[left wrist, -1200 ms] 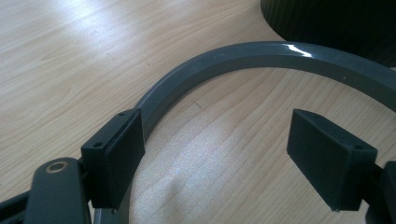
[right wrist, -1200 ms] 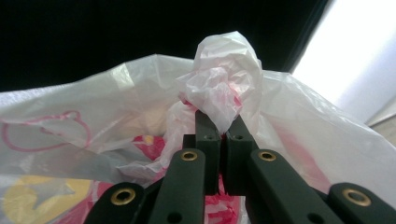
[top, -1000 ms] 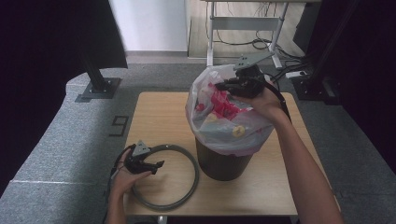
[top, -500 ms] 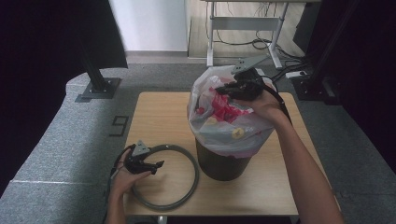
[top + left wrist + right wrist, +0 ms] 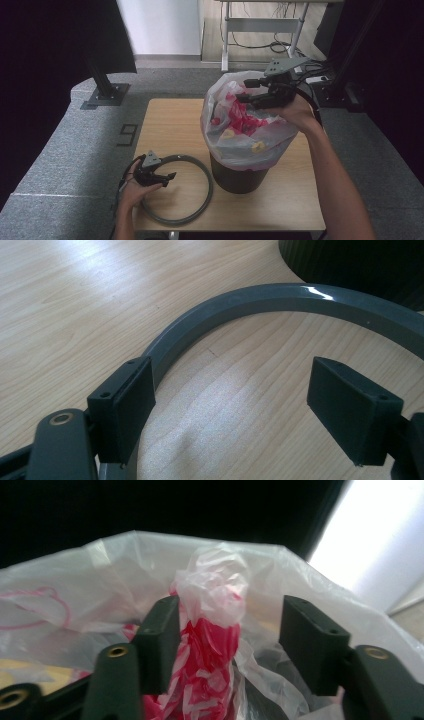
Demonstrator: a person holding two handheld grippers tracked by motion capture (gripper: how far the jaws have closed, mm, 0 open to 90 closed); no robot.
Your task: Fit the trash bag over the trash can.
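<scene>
A dark round bin [image 5: 235, 176] stands on the wooden table [image 5: 165, 120], lined with a translucent white bag [image 5: 250, 145] printed in red and yellow. My right gripper [image 5: 246, 91] hovers at the bag's far rim; its jaws have just been opening. A bunched twist of bag [image 5: 215, 592] stands between them, leaning on the left pad and free of the right one. A grey plastic ring [image 5: 204, 192] lies flat at the front left. My left gripper [image 5: 169, 177] rests open over the ring's arc [image 5: 280, 295], one pad on each side.
The bin's dark wall [image 5: 360, 265] is close beyond the ring. Grey carpet surrounds the table, with a black stand base [image 5: 105, 95] at the back left and desk legs [image 5: 227, 45] with cables behind. The right forearm [image 5: 335, 185] crosses the table's right side.
The right gripper's jaws have opened and let go of the bunched bag edge, and the hand has shifted slightly right. The left gripper and the ring are unchanged.
</scene>
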